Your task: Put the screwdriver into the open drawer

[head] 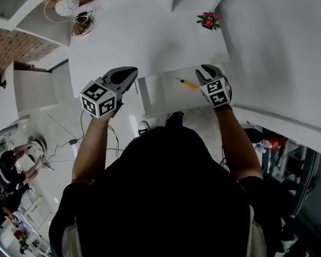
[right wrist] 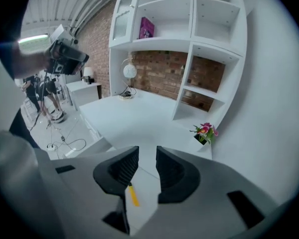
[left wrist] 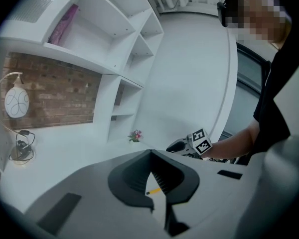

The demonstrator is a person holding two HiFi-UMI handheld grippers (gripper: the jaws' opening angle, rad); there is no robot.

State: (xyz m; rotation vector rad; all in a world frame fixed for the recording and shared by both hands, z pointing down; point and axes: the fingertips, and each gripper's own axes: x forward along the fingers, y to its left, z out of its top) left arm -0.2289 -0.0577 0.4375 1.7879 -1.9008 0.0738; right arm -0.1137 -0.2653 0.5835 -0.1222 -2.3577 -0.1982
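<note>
A yellow-handled screwdriver (head: pixel 186 83) lies loose inside the open white drawer (head: pixel 160 92) under the desk's front edge. My right gripper (head: pixel 205 72) hovers just right of it, open and holding nothing. In the right gripper view (right wrist: pixel 147 156) the screwdriver (right wrist: pixel 133 194) lies on the drawer floor below the left jaw. My left gripper (head: pixel 129 75) hangs over the drawer's left end with its fingertips touching and nothing between them. Through the left gripper's (left wrist: pixel 150 156) lower gap, the screwdriver (left wrist: pixel 154 189) shows far off.
The white desk (head: pixel 144 31) carries a small flower pot (head: pixel 208 20) at its back right and a round lamp (head: pixel 67 5) with cables at its back left. White shelves (right wrist: pixel 189 24) rise behind it. Cables and people (head: pixel 10 167) are on the floor at left.
</note>
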